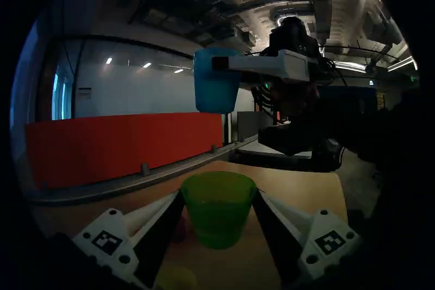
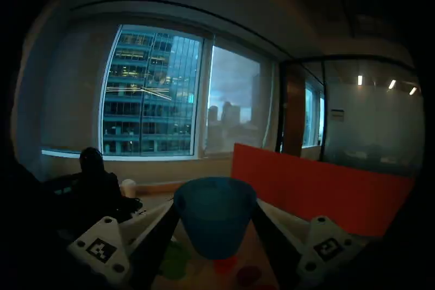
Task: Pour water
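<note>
A translucent green cup [image 1: 217, 216] stands upright between the fingers of my left gripper [image 1: 217, 203], which is shut on it just above the wooden table [image 1: 304, 186]. Higher up and farther off, my right gripper [image 1: 225, 67] holds a blue cup [image 1: 209, 88] roughly upright in the air. In the right gripper view the same blue cup [image 2: 215, 216] sits between the two fingers of the right gripper [image 2: 215, 208], shut on its sides. I cannot tell whether either cup holds water.
A red partition [image 1: 125, 143] runs along the table's far edge, also seen as the red partition [image 2: 321, 192]. Small green [image 2: 174, 260], red [image 2: 223, 264] and purple [image 2: 247, 275] objects lie on the table below the blue cup. A dark object [image 2: 95, 184] stands by the window.
</note>
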Demonstrator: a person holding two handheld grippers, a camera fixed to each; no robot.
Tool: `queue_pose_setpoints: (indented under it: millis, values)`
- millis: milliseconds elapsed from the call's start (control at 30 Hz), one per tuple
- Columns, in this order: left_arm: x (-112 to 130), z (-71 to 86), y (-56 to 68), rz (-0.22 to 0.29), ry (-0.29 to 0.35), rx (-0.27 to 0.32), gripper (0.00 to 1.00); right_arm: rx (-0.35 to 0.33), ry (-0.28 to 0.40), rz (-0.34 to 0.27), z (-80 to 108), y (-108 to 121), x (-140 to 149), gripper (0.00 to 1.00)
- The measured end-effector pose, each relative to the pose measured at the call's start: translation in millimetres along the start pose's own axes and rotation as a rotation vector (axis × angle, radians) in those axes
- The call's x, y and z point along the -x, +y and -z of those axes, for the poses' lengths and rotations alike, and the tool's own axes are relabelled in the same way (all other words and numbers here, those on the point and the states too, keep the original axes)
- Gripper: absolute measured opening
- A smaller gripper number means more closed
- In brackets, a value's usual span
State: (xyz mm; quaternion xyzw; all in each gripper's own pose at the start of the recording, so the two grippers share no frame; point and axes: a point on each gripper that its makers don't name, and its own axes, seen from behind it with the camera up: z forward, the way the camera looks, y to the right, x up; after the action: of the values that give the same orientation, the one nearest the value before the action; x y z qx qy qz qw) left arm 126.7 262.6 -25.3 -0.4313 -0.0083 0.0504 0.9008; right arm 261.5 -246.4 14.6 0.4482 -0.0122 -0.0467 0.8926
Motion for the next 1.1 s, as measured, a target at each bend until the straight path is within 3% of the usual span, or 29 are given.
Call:
queue_pose_setpoints:
  millis: [500, 800, 1100]
  values:
    - [-1.8, 9.9, -1.8, 0.009, -0.005, -0.019, 0.87, 0.075, -0.027, 0.028, 39.0, 25.7, 20.2, 0.90]
    - [-1.2, 6.3, 5.3, 0.006, -0.009, -0.009, 0.87, 0.092, -0.022, -0.001, 57.2, 32.2, 25.3, 0.90]
    - [2.3, 5.8, 7.2, 0.006, -0.026, -0.006, 0.87, 0.054, -0.042, -0.056, 62.8, 24.4, 39.3, 0.91]
